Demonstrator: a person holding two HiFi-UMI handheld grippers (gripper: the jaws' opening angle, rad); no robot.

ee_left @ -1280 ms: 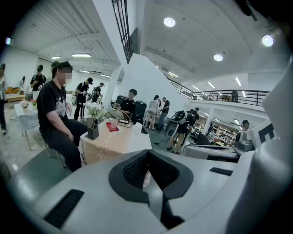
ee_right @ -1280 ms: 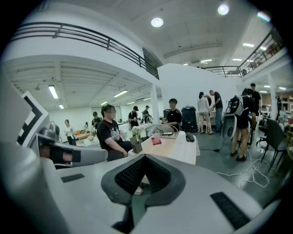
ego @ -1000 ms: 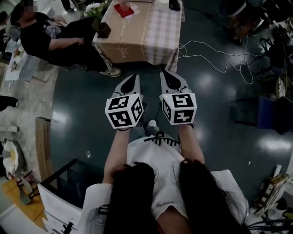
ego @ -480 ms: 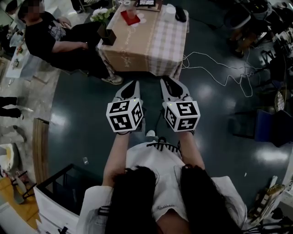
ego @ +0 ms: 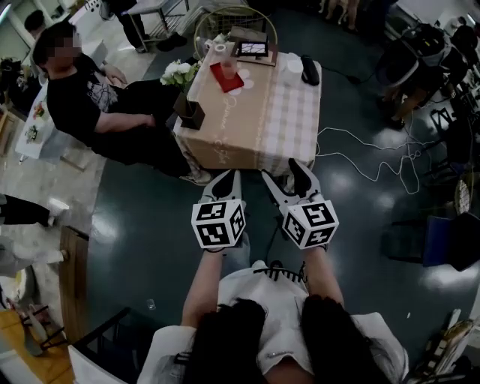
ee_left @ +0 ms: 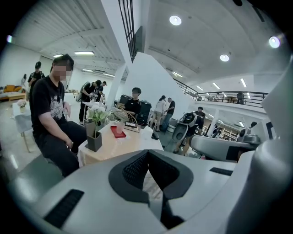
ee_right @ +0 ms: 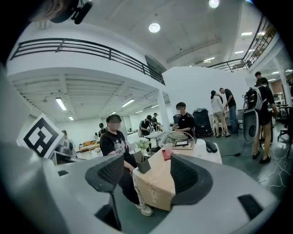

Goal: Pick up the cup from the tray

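A clear cup (ego: 221,52) stands on a red tray (ego: 226,78) at the far side of a cloth-covered table (ego: 259,120), well ahead of both grippers. From the left gripper view the cup (ee_left: 120,126) and tray (ee_left: 117,133) are small and distant; the right gripper view shows the cup (ee_right: 168,149) over the table's near corner. My left gripper (ego: 227,180) is shut, its pads meeting with nothing in them. My right gripper (ego: 285,174) is opening and nothing sits between its jaws. Both hover above the floor, short of the table's near edge.
A person in black (ego: 90,112) sits at the table's left. A dark vase with white flowers (ego: 186,105) stands on the near left corner. A tablet (ego: 251,49), a wire basket (ego: 232,22) and a black object (ego: 309,69) are on the far side. White cables (ego: 375,157) lie on the floor at right.
The table has come lower and nearer in the head view as I walk towards it. The right gripper's jaws have parted; the left stays shut.
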